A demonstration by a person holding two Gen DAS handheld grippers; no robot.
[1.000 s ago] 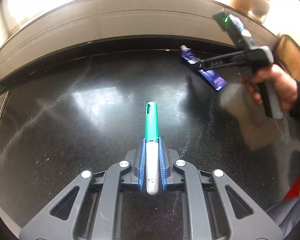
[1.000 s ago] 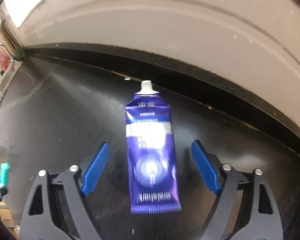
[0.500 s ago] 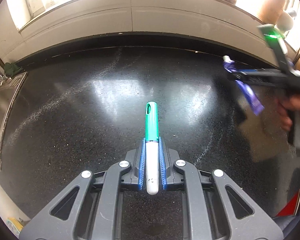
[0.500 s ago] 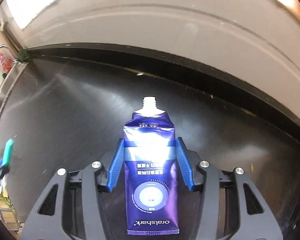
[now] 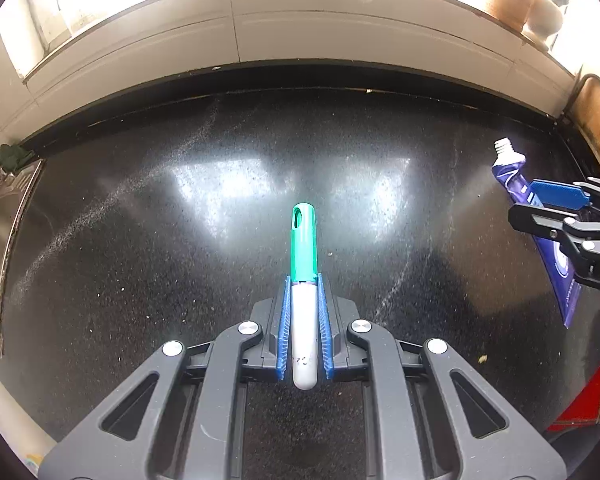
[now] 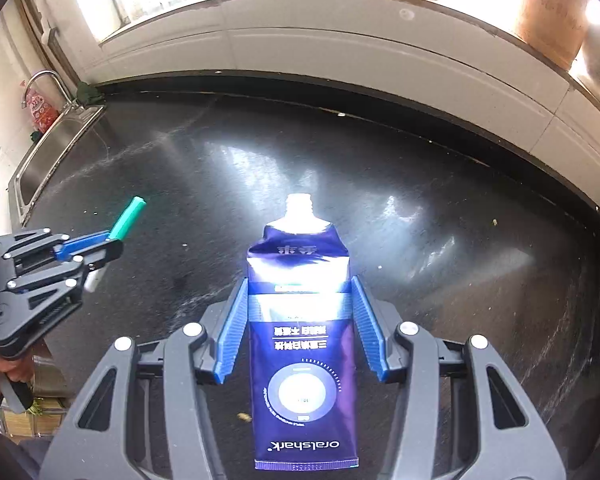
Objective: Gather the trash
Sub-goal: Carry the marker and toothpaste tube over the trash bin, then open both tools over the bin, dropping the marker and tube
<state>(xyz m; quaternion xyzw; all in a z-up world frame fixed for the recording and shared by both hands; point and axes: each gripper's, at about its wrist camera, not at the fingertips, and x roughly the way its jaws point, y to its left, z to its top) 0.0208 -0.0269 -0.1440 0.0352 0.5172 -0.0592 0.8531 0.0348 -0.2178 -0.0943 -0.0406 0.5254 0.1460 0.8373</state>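
One marker (image 5: 303, 280), one tube (image 6: 303, 344) (uncapped)

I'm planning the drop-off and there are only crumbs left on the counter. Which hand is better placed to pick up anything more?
Neither, as things stand. The left gripper has its jaws shut on the green-capped marker, and the right gripper is clamped on the purple toothpaste tube. Both probably need to unload first.

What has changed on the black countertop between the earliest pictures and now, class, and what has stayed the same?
The right gripper has just closed its jaws on the purple toothpaste tube, which lay flat on the countertop before, and has lifted it clear. The left gripper stays shut on the green-capped marker, hardly moving.
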